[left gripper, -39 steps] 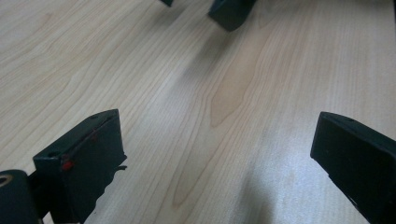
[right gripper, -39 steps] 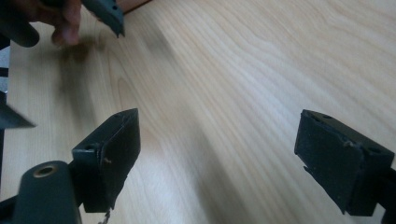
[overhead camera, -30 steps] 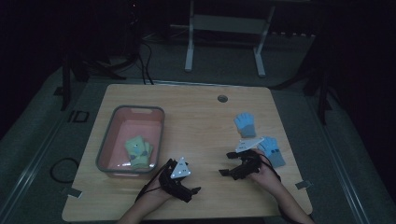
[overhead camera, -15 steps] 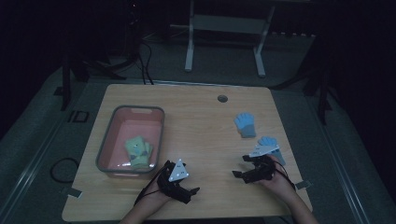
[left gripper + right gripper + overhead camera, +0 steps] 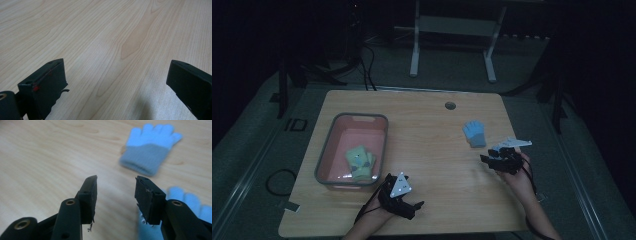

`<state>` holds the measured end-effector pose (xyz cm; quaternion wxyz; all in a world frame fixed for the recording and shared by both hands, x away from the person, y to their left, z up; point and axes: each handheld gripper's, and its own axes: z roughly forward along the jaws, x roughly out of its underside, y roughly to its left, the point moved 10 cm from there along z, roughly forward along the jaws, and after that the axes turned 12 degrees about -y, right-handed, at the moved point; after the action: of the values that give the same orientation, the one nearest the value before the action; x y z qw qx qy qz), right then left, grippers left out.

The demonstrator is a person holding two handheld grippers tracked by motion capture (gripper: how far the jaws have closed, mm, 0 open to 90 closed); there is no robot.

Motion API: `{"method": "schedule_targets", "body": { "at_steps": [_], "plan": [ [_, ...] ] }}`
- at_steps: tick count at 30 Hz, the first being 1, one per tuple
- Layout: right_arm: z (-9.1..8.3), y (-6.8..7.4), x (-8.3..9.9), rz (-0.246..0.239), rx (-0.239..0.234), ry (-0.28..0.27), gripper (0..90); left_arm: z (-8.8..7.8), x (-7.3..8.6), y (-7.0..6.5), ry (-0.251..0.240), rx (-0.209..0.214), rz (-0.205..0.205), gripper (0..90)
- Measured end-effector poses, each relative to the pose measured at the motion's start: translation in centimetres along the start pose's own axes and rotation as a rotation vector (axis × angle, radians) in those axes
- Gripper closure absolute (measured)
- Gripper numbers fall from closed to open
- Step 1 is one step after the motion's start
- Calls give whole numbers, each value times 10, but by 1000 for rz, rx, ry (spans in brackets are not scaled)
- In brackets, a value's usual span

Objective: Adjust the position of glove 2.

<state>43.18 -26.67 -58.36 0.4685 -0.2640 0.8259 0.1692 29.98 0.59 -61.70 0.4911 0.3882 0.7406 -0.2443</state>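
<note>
One blue glove [image 5: 474, 133] lies flat on the wooden table [image 5: 432, 125] right of centre, fingers pointing away; the right gripper view has it ahead [image 5: 150, 150]. A second blue glove [image 5: 192, 202] lies low at the right of that view, partly behind the right jaw. My right gripper [image 5: 486, 159] hovers just in front of the first glove, open [image 5: 116, 180], with nothing between its jaws. Near the front edge my left gripper [image 5: 413, 206] rests wide open [image 5: 117, 62] over bare wood. Folded yellow-green gloves [image 5: 358, 161] lie in a pink bin [image 5: 332, 135].
The pink bin stands at the table's left side, just beyond the left gripper. A round cable hole [image 5: 450, 105] sits near the far edge. Bare wood spreads between the bin and the blue gloves. A white frame's legs [image 5: 414, 45] stand on the floor beyond the table.
My right gripper has moved right and then away from the front edge, ending over the nearer blue glove. The left gripper has hardly shifted.
</note>
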Motion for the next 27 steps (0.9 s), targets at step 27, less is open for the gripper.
{"method": "schedule_targets", "body": {
  "at_steps": [27],
  "plan": [
    [60,-36,-51,-36,85,46,545,-3,0,-2,-39,-18,5,28]
  ]
}}
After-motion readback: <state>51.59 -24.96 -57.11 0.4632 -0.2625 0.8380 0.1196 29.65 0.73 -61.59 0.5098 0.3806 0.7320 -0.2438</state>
